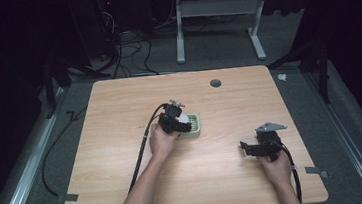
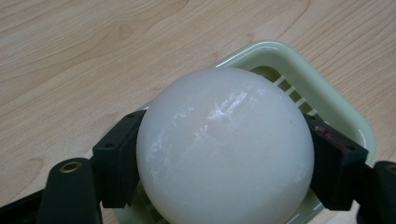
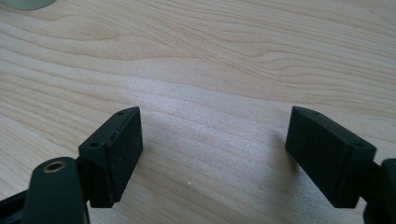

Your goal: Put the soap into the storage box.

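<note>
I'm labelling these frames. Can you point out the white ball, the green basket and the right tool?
white ball (image 2: 224,149), left gripper view, middle of its glossy front.
green basket (image 2: 322,95), left gripper view, far rim.
right tool (image 3: 212,154), right gripper view, midway between its open jaws.

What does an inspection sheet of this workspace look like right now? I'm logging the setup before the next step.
Surface: wooden table, light grain, a round grommet hole near the far edge.
Job's things: white ball held over a pale green slotted tray; whether it touches the tray cannot be told.
Clutter: nothing seen.
Grippers: left gripper shut on the white ball; right gripper open, with bare table between its jaws.
Cables: one black cable trails from the left gripper, another from the right; a tangle lies on the floor behind.
Surroundings: dark room, grey carpet, white desk frame beyond.
</note>
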`<state>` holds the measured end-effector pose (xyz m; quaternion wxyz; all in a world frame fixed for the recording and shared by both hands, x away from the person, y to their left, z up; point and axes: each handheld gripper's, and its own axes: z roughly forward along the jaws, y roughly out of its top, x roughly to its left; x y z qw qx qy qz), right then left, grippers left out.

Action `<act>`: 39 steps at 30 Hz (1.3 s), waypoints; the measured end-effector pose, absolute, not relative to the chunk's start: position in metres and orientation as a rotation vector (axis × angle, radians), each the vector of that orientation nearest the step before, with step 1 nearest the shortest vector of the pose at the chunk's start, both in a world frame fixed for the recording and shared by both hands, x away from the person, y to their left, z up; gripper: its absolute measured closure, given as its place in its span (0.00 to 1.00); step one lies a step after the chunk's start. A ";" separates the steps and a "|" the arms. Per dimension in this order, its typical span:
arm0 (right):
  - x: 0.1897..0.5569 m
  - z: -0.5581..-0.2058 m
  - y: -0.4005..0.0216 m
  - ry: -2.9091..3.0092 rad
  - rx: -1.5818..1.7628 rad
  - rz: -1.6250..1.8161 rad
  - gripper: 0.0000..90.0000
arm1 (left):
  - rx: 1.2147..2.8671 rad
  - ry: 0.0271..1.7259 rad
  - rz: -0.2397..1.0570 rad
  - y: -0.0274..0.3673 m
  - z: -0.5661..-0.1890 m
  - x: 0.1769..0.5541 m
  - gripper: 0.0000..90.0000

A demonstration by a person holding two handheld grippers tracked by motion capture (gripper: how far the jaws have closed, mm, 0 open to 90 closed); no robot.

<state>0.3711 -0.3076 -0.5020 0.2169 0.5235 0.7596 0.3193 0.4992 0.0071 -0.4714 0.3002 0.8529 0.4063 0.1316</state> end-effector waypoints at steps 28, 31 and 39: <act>0.371 -0.502 -0.307 2.105 1.445 0.878 0.22 | 2.187 1.010 0.378 0.019 -0.440 0.487 0.22; 0.371 -0.502 -0.307 2.105 1.445 0.877 0.22 | 2.184 1.000 0.385 0.020 -0.436 0.485 0.22; 0.371 -0.502 -0.307 2.105 1.443 0.877 0.22 | 2.166 0.992 0.374 0.025 -0.430 0.480 0.22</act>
